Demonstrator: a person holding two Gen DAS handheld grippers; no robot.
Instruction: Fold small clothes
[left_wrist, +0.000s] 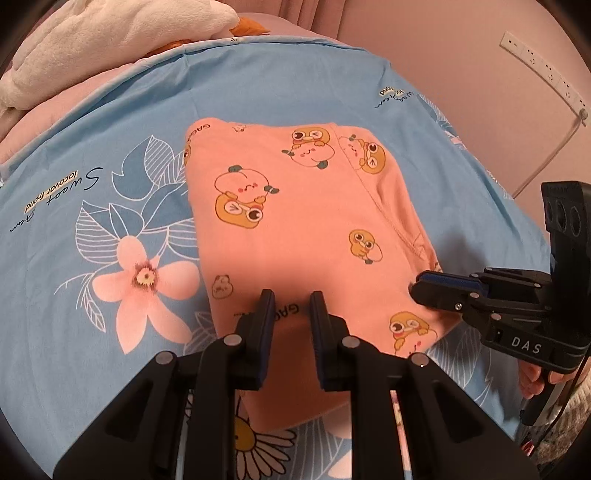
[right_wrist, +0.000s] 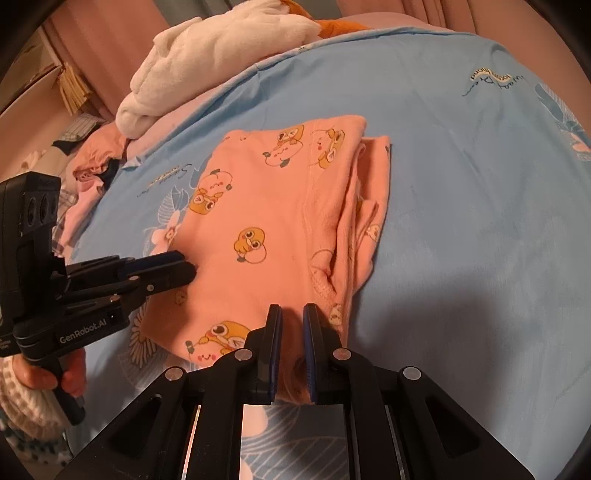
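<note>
A small orange garment printed with cartoon ducks and peaches lies folded into a thick rectangle on the blue floral sheet. My left gripper is over its near edge, jaws slightly apart with cloth showing between them. My right gripper is at the garment's near right corner, jaws narrowly apart with cloth between them. Each gripper shows in the other view: the right at the right edge, the left at the left edge. Whether either pinches the cloth is unclear.
A white plush blanket lies heaped at the sheet's far left, with an orange item behind it. Mixed clothes are piled off the left side. A wall with a power strip stands at the right.
</note>
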